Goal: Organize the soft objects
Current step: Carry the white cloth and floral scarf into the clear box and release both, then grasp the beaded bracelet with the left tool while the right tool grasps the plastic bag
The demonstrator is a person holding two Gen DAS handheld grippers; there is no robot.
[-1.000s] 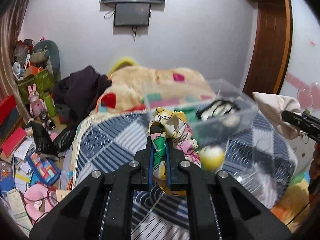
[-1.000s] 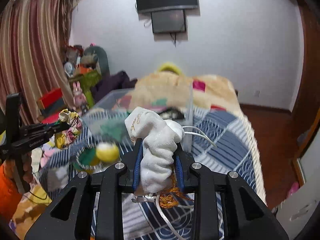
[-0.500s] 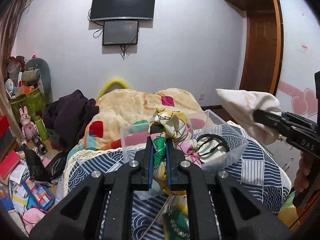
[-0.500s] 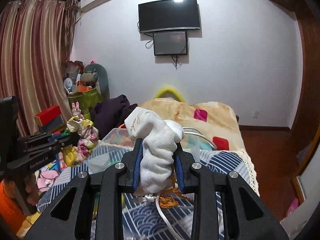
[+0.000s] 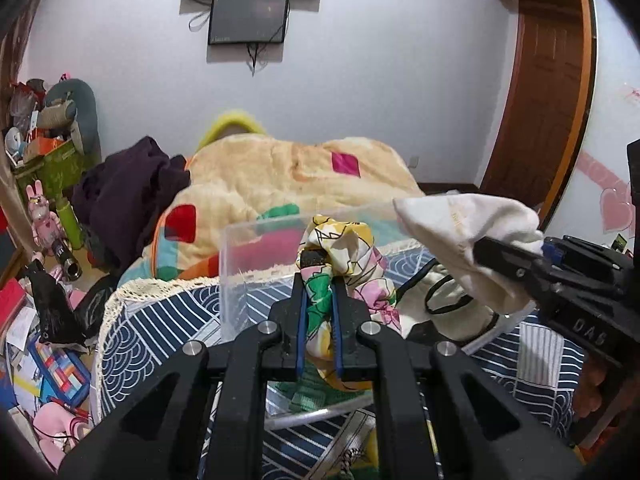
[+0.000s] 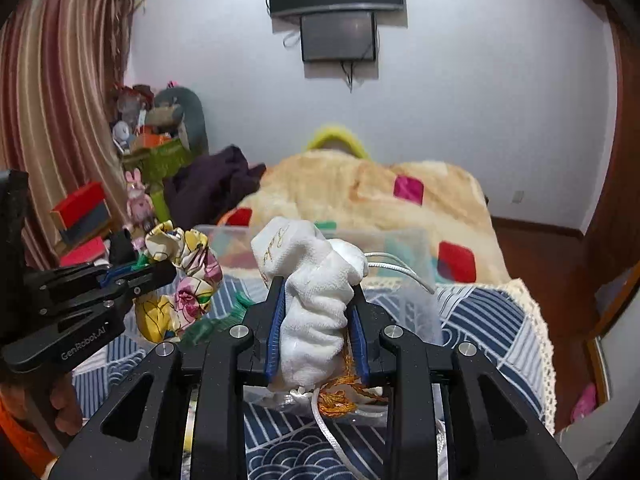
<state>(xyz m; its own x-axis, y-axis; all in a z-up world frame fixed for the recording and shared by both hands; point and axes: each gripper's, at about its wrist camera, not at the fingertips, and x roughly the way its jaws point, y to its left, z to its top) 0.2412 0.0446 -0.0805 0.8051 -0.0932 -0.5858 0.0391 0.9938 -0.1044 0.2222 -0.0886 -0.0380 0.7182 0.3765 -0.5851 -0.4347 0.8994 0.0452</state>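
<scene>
My left gripper is shut on a floral scrunchie, yellow, pink and green, held above a clear plastic box on the bed. My right gripper is shut on a white drawstring pouch with a white cord and orange tassel hanging below. The pouch also shows at the right of the left wrist view, over the box. The scrunchie and left gripper show at the left of the right wrist view. A cream cloth with a black cord lies in the box.
The bed has a blue patterned cover and a cream blanket with coloured squares. Dark clothes lie at the bed's left. Toys, boxes and papers clutter the floor at left. A wooden door stands at right.
Both grippers have moved closer to the clear box and each other; the box now sits right under them. Both still hold their items.
</scene>
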